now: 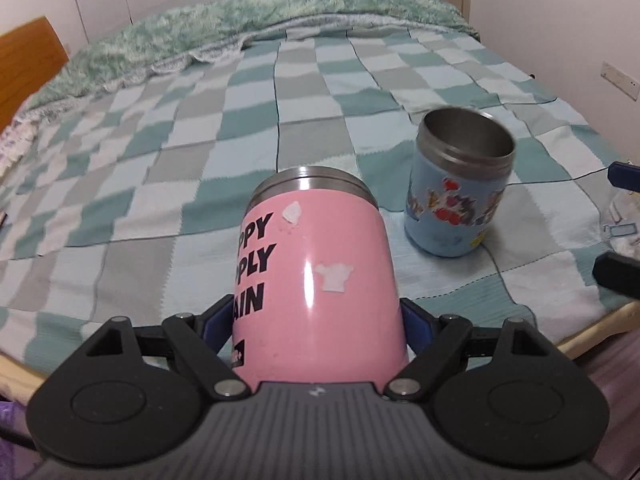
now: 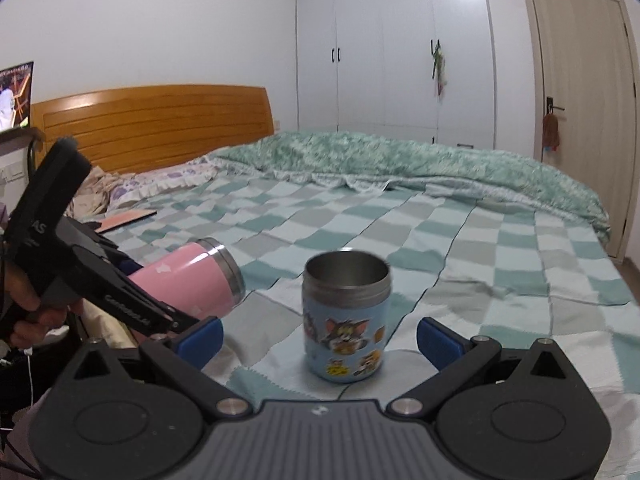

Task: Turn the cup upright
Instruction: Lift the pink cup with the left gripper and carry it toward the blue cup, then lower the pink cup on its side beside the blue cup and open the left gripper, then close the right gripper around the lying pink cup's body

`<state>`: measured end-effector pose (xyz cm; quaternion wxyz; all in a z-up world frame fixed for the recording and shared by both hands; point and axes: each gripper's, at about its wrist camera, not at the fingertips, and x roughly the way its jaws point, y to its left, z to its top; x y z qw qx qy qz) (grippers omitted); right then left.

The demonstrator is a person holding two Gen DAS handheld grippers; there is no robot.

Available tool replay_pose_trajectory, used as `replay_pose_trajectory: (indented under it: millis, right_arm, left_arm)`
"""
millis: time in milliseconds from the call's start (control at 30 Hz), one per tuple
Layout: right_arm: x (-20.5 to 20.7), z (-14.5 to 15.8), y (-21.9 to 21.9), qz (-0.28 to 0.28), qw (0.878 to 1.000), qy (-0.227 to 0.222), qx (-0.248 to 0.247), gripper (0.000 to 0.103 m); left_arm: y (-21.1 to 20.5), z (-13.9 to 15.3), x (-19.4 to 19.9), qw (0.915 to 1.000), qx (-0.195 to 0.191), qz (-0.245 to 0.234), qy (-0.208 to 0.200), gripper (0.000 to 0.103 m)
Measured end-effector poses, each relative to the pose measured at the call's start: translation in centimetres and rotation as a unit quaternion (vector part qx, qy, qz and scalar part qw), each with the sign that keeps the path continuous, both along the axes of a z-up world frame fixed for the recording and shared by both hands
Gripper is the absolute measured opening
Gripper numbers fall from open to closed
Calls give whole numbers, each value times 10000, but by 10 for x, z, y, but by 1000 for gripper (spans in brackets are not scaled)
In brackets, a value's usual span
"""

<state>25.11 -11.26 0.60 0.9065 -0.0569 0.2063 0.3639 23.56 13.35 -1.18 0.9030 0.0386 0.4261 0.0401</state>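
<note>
My left gripper (image 1: 316,320) is shut on a pink cup (image 1: 316,280) with black lettering. It holds the cup tilted, steel rim pointing away, above the bed. In the right wrist view the pink cup (image 2: 188,280) lies nearly sideways in the left gripper (image 2: 132,300), rim toward the right. A blue cartoon cup (image 2: 346,312) stands upright on the checked blanket (image 2: 500,260), open mouth up. My right gripper (image 2: 320,336) is open, its blue pads (image 2: 438,340) on either side of the blue cup and apart from it. The blue cup also shows in the left wrist view (image 1: 460,184).
A fluffy green quilt (image 2: 400,160) is bunched along the far side of the bed. A wooden headboard (image 2: 152,124) stands at the left, white wardrobes (image 2: 392,48) and a door (image 2: 580,100) behind. A flat book (image 2: 128,218) lies near the pillows.
</note>
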Motion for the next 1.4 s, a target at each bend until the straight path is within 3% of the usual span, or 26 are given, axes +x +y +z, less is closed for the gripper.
replay_pose_trajectory:
  millis: [200,233,400,467,567,800,1067,1400]
  right_arm:
    - [16,-14,15,-70,9998,102,-149,103]
    - [17,-15,16,-103,9997,121,-164,103]
    - [19,-14,20,-243,9993,137,-230,103]
    - [15,-9,21,-249,9994,106,-208,103]
    - [2,-1,26,-240,9995,34,-220,103]
    - [-32,14,63,-271,9989,24,-375,103]
    - [-50,13,125,-501,9961,277,-675,103]
    - [-24,5,185,-1011,9884,688,-905,103]
  left_arm:
    - [-4,-42,33,9995,54,-42,306,86]
    - [-6,-45,32,9997,131,-57,185,86]
    - [4,-37,25,9998,-111,74,178,87]
    - [10,-23,8,9997,-101,149,-152,103]
    - [24,2,-25,9971,-135,242,-708,103]
    - [58,28,-91,9899,-413,365,-1309,103]
    - [81,17,-111,9896,-276,-398,-1352,103]
    - [109,-13,-99,9865,-150,-842,-1393,103]
